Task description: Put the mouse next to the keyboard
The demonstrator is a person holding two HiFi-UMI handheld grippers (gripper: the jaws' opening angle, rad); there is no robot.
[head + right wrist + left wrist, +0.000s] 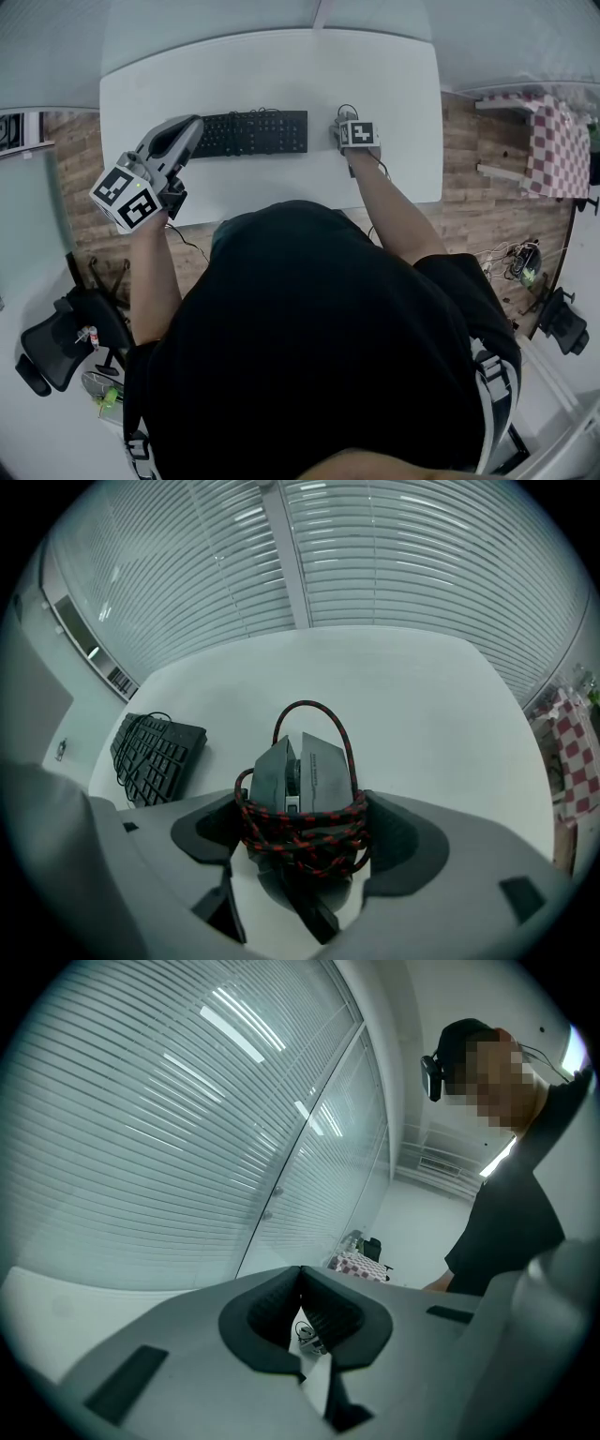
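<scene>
The left gripper [302, 1314], pads pressed together on nothing, hangs over the front-left corner of the tabletop [281, 75], beside the one keyboard [251, 133]. Just past the keyboard's right end, the right gripper [306, 829] pinches the one cable-wrapped mouse [305, 775] by its sides. Placement looks nearly done, with only the release left.

white table [281, 66] | black office chair [56, 347] lower left | checked cloth [555, 141] far right | blinds [422, 555] behind table
</scene>
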